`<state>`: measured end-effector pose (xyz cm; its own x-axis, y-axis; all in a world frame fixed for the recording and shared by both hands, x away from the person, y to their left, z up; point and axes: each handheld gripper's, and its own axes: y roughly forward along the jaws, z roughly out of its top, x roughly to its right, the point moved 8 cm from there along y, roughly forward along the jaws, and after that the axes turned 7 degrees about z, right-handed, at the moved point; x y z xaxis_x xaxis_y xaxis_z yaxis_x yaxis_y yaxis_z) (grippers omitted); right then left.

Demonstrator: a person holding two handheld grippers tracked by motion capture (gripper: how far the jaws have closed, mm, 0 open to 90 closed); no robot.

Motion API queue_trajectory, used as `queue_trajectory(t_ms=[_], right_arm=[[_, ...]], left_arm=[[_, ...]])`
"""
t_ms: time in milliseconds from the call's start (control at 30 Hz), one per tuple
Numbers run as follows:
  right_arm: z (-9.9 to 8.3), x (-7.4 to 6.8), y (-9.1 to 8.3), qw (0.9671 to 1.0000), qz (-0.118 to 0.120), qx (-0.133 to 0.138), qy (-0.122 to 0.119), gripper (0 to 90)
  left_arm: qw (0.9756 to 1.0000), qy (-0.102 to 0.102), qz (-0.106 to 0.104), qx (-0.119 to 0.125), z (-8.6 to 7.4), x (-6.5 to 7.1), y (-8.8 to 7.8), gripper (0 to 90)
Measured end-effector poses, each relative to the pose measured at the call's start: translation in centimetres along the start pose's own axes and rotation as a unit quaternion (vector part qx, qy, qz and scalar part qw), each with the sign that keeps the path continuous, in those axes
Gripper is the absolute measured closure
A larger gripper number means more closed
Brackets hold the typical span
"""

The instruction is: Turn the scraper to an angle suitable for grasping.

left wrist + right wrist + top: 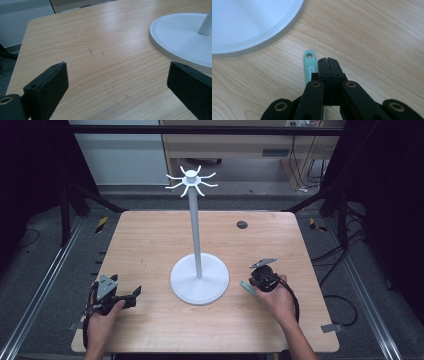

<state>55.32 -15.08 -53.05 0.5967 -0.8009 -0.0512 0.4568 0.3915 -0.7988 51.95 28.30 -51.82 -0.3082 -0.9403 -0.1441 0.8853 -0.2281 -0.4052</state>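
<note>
Pale wooden table [150, 245] — dark room

teal handle [308, 65] — lower end hidden under right tool [329, 60]

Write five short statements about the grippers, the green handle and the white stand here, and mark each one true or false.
1. The left gripper has its jaws spread wide with nothing between them. True.
2. The right gripper has its jaws wide open. False: they are shut, pad against pad.
3. The mint-green handle hangs from a hook on top of the white stand. False: it lies flat on the wooden table, beside the stand's round base.
4. The handle has a hole at its end. True.
5. The handle is clamped between the right gripper's pads. False: the right gripper view shows it lying beside the closed jaws, not between them.
</note>
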Motion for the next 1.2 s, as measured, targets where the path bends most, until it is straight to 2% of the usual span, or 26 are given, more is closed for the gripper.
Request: queue_trajectory(t_ms=[567, 867, 1033, 1200], right_arm=[[-0.2, 0.2, 1.4, 0.9997, -0.004, -0.025, -0.006, 90.0], [-0.3, 0.2, 1.7, 0.9996, 0.002, -0.03, -0.003, 90.0], [-0.3, -0.9, 1.6, 0.999, 0.022, -0.038, -0.012, 90.0], [-0.2, -2.6, 1.3, 0.9979, 0.035, -0.043, -0.034, 90.0]], left_arm=[[1.0, 0.005, -0.005, -0.002, 0.0, 0.3, 0.1, 3.2], [0.9999, 0.01, -0.004, -0.003, 0.0, 0.5, 0.1, 3.2], [1.0, 0.009, -0.003, -0.003, 0.0, 0.4, 0.1, 3.2], [0.9999, 0.01, -0.004, -0.004, 0.0, 0.4, 0.1, 3.2]])
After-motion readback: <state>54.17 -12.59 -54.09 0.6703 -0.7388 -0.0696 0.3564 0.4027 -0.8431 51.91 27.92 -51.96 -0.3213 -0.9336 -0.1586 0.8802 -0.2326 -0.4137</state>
